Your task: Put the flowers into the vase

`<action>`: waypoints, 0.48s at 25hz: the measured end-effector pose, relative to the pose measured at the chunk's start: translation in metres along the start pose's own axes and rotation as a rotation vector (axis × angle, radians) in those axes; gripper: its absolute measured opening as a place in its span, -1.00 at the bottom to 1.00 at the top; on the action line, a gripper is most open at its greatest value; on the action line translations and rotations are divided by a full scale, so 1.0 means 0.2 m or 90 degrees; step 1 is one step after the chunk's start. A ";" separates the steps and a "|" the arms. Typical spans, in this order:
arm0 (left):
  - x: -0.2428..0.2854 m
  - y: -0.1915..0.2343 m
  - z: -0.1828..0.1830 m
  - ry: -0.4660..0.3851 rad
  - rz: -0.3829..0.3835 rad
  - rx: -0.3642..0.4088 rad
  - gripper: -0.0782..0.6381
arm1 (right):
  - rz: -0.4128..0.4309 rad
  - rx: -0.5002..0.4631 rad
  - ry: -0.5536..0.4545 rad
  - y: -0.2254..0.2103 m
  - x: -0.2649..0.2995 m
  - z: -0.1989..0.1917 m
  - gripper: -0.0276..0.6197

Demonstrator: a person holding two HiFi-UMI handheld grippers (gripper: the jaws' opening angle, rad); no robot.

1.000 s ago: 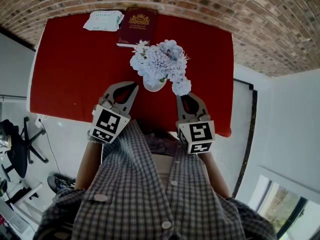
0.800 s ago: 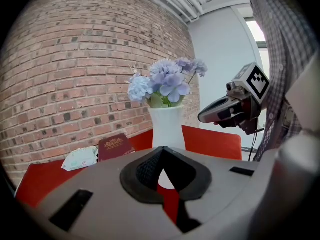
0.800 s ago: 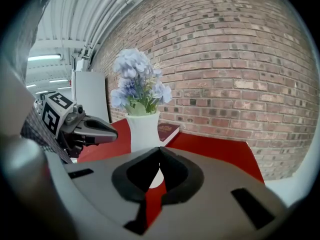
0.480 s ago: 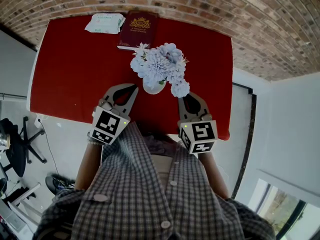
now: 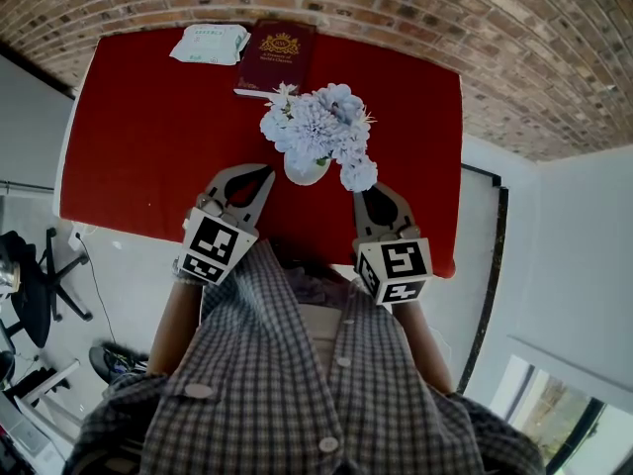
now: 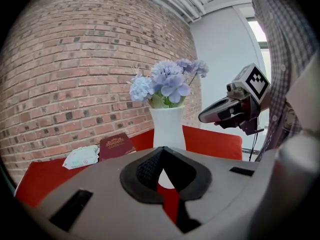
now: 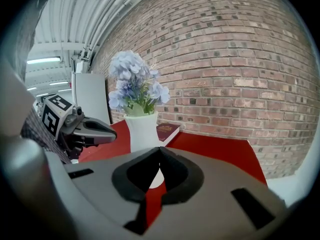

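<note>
Standing in a white vase (image 5: 305, 170) on the red bench (image 5: 148, 117), blue flowers (image 5: 318, 127), left tongs (image 5: 263, 173), right tongs (image 5: 365, 195) (both closed, empty) nearby.

Head view overhead — others facing vase (image 6: 168, 129)

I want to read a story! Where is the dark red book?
In the head view the book lies at the far edge of the red table, just right of the white packet and behind the vase.

red table (image 5: 138, 137) runs up to the brick wall (image 5: 514, 47) | maroon book (image 5: 274, 55) flat at the far edge | white wipes packet (image 5: 208, 44) just beside it, picture-left | black office chair (image 5: 40, 285) on the floor
</note>
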State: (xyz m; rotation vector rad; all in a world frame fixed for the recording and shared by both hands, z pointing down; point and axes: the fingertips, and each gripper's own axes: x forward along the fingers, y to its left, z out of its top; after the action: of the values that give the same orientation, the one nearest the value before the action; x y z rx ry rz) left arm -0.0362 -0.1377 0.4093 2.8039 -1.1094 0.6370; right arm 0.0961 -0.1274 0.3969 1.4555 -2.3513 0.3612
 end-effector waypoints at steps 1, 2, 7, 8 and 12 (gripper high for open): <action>0.00 0.00 0.00 0.000 -0.002 -0.003 -0.76 | 0.000 0.000 -0.001 0.00 0.00 0.00 -0.90; 0.00 0.01 0.00 0.000 -0.002 -0.007 -0.76 | 0.000 0.000 -0.001 0.00 0.00 0.01 -0.90; 0.00 0.02 0.00 -0.004 -0.002 -0.019 -0.76 | 0.002 -0.009 0.009 0.01 0.01 -0.01 -0.90; 0.00 0.02 0.00 -0.004 -0.004 -0.019 -0.76 | 0.001 -0.009 0.011 0.01 0.01 -0.01 -0.90; 0.01 0.01 0.00 -0.003 -0.010 -0.017 -0.76 | -0.001 -0.007 0.016 0.01 0.01 -0.02 -0.90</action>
State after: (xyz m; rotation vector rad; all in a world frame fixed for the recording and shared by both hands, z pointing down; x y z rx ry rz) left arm -0.0372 -0.1406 0.4102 2.7904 -1.0868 0.6105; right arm 0.0942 -0.1269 0.4014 1.4385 -2.3286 0.3646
